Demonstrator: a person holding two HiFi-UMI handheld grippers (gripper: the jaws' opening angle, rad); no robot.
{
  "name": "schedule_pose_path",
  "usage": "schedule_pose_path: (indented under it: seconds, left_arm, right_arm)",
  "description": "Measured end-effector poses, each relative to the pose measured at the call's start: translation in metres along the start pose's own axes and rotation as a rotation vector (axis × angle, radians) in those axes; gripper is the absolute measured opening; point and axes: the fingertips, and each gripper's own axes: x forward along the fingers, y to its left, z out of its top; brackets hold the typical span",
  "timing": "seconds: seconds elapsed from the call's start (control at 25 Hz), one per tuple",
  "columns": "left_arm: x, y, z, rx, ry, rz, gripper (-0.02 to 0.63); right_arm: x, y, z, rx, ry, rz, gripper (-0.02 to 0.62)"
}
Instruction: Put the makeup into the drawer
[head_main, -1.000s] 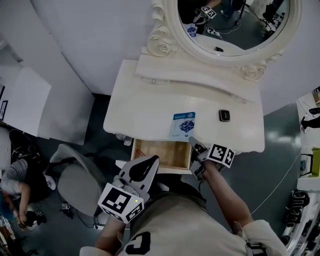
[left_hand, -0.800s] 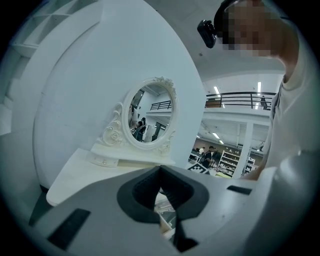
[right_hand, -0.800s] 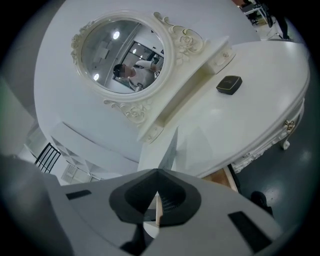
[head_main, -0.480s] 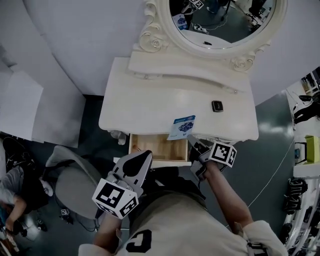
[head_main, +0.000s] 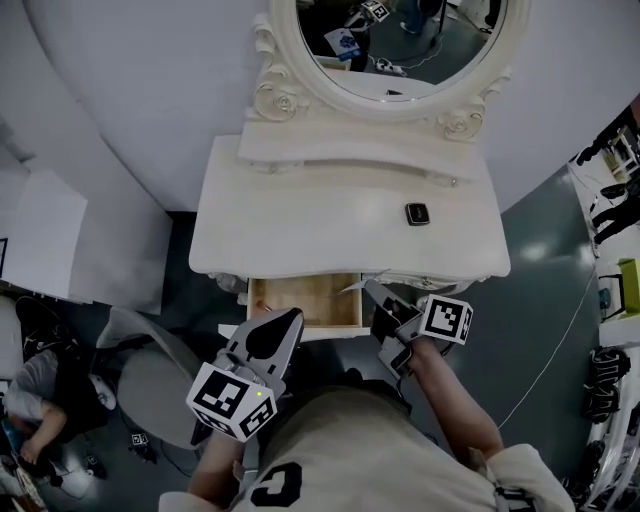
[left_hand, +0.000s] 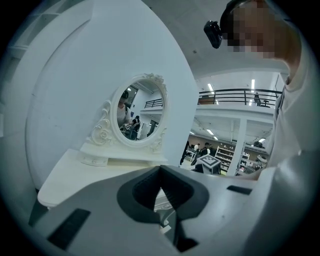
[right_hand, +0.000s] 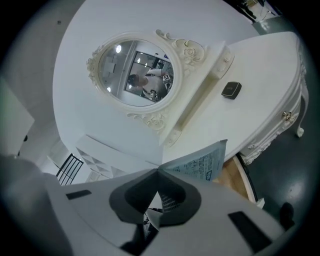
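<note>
left gripper (head_main: 292, 320) is pinched shut with nothing in it, just in front of the open drawer (head_main: 300, 302). right gripper (head_main: 378, 296) is clamped tight on the makeup packet (right_hand: 201, 162), holding it over the drawer's right edge

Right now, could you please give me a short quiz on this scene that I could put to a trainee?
1. True or false: the drawer stands open.
2. What does the right gripper hold? A: a brush. B: a printed sachet. C: nothing.
3. Fill in: the small dark case lies on the ____.

Key: 1 true. 2 B. 3 tabletop.
</note>
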Motion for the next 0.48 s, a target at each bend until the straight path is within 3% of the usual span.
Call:
schedule_pose_path:
  seconds: [0.16,0.28,0.48]
  left_arm:
    - [0.011,-0.022,-0.004,0.020,0.009,0.005,0.054]
    - [0.019,-0.039,-0.009,0.026,0.016,0.016,0.054]
    - [0.030,-0.069,-0.016,0.035,0.034,0.044,0.054]
  right_arm:
    - [-0.019,0.014,-0.001,0.007,0.005,0.124,0.025]
    - [-0.040,0.006,-0.005,0.070,0.012,0.125,0.025]
    - [-0.069,-0.002,-0.005,0.048,0.041,0.162,0.025]
